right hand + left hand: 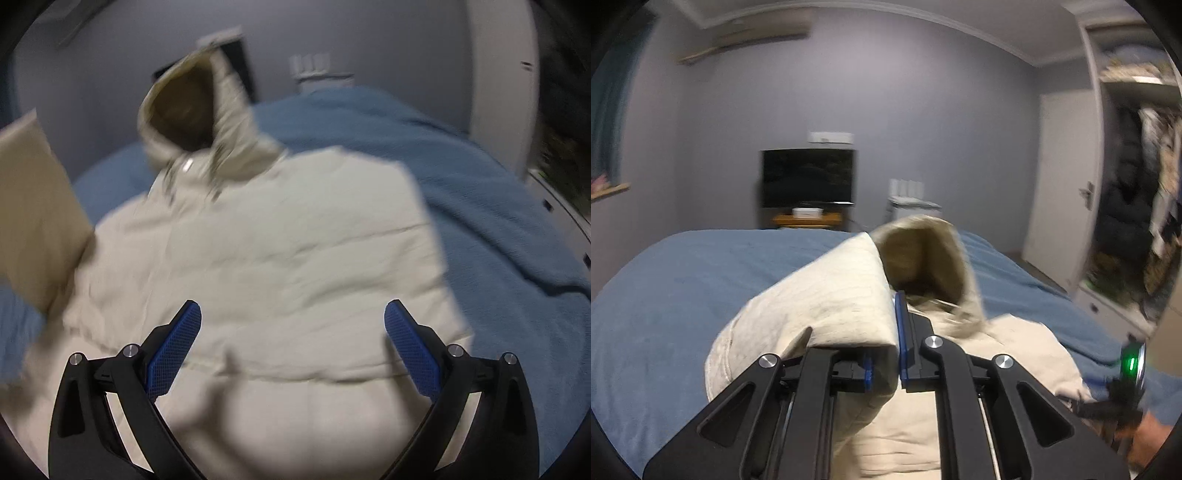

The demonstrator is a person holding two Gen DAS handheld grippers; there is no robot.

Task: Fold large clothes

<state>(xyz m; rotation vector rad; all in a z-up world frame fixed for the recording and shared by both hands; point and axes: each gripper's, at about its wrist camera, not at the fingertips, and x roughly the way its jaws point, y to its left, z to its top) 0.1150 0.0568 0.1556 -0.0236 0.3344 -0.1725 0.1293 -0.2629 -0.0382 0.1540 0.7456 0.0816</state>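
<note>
The cream padded jacket (266,236) lies spread on the bed (683,288), which is covered in blue fabric, with its body flat and its hood (184,107) raised at the far end. The left tool (886,354) is closed on a fold of the jacket: the cream cloth is pinched between its blue pads and drapes over the left finger, lifted clear of the bed surface. In the left wrist view the hood (923,254) stands open just beyond the tool tips, its darker lining visible. The right tool (293,332) hangs over the lower part of the jacket with its jaws standing wide apart; nothing is between its blue pads (177,343), and the pictures do not show whether the fingers touch the cloth below. In the right wrist view a tan panel of the lifted cloth (33,214) shows at the left edge, raised above the bed. The right wrist view is blurred. The other tool shows at the lower right edge of the left wrist view, carrying a green light (1131,363). Against the far wall stand a dark television (808,177) on a low wooden stand (807,219). An open wardrobe (1134,184) full of clothes occupies the right side, next to a white door (1060,184).
</note>
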